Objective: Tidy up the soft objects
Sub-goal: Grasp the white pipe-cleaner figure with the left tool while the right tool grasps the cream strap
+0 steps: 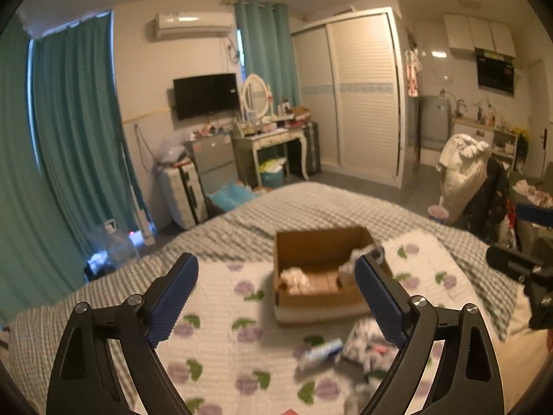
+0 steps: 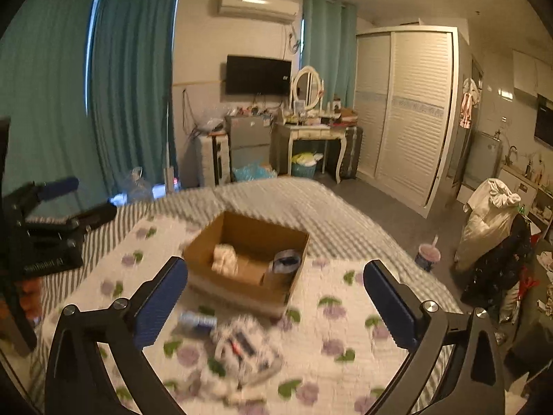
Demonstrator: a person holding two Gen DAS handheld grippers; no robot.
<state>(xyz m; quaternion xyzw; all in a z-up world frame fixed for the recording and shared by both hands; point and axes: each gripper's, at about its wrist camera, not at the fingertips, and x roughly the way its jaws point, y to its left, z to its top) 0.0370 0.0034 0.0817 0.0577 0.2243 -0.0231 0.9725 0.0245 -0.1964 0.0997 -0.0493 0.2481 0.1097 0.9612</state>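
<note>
Both tools, left tool [image 1: 276, 297] and right tool [image 2: 276, 301], are standing wide open and empty, hovering above the cardboard box [image 2: 249, 259], which is holding what are probably rolled socks [image 2: 224, 259] for sorting.

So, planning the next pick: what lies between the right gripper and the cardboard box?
A blurred heap of patterned cloth pieces on the floral blanket, seen in the right wrist view.

L hand-held gripper [image 1: 276, 288] | R hand-held gripper [image 2: 275, 294] | blk arms, blue textured pads, silver screws
</note>
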